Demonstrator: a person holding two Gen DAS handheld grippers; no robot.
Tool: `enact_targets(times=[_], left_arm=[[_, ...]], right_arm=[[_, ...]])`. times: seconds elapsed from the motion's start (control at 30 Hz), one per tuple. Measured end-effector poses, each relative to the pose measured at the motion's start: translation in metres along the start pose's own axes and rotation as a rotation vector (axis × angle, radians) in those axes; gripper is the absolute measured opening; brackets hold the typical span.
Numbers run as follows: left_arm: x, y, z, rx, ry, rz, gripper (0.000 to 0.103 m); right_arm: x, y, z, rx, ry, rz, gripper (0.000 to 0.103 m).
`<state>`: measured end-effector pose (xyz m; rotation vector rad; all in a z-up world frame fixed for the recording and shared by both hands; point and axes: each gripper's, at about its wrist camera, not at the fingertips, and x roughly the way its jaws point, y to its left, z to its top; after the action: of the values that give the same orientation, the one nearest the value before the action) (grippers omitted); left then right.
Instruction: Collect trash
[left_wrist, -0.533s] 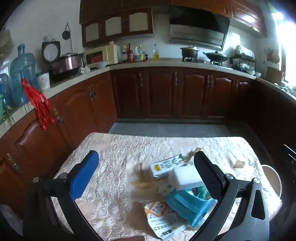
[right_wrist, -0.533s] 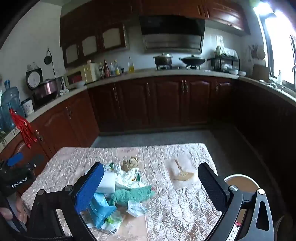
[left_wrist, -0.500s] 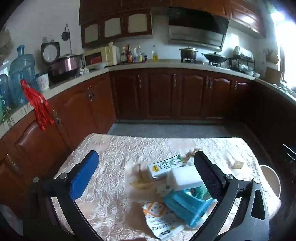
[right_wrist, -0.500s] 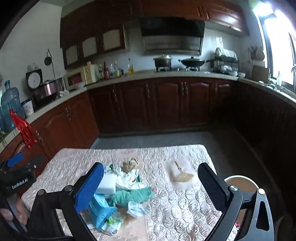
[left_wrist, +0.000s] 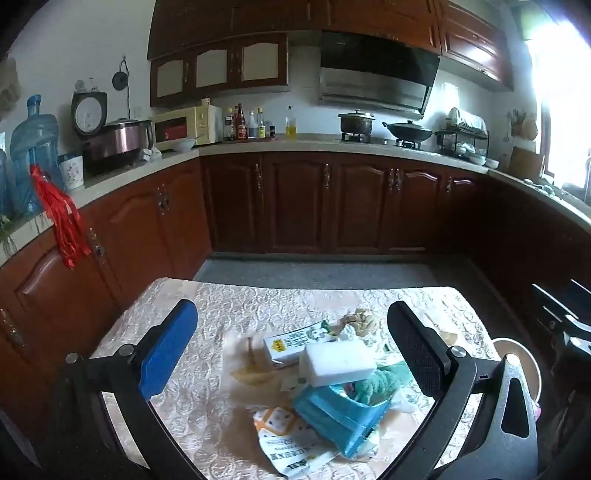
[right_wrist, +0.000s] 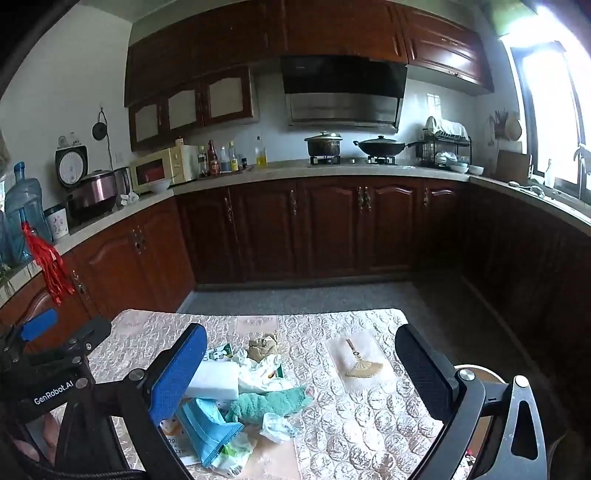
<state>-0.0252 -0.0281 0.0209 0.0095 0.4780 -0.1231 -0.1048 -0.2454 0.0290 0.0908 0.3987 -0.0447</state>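
A heap of trash lies on the quilted table (left_wrist: 207, 306): a white foam block (left_wrist: 338, 362) (right_wrist: 216, 380), a blue packet (left_wrist: 340, 417) (right_wrist: 208, 424), a green-white carton (left_wrist: 291, 341), a teal cloth (right_wrist: 269, 402), a crumpled brown paper (right_wrist: 263, 345) and a printed wrapper (left_wrist: 286, 443). My left gripper (left_wrist: 291, 347) is open and empty, above the near side of the heap. My right gripper (right_wrist: 301, 369) is open and empty, held above the heap's right part. The left gripper's body shows in the right wrist view (right_wrist: 51, 369).
A small straw fan (right_wrist: 360, 365) lies on a white napkin right of the heap. A round white bin (left_wrist: 517, 362) (right_wrist: 476, 373) stands by the table's right edge. Dark wood cabinets (left_wrist: 332, 206) and a counter ring the room beyond a strip of grey floor (right_wrist: 303, 299).
Both views have shifted only slightly; the heap sits a touch lower in the left view. Both grippers stay open and nothing has been picked up.
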Motion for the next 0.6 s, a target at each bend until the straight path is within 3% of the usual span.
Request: enact_targets(times=[0.6], left_arm=[[0.0028,0.0042,-0.0037,-0.052,-0.016,-0.037,0.102]], right_arm=[[-0.0042,0.0082,0.0037,-0.007,-0.022,-0.003,0.101]])
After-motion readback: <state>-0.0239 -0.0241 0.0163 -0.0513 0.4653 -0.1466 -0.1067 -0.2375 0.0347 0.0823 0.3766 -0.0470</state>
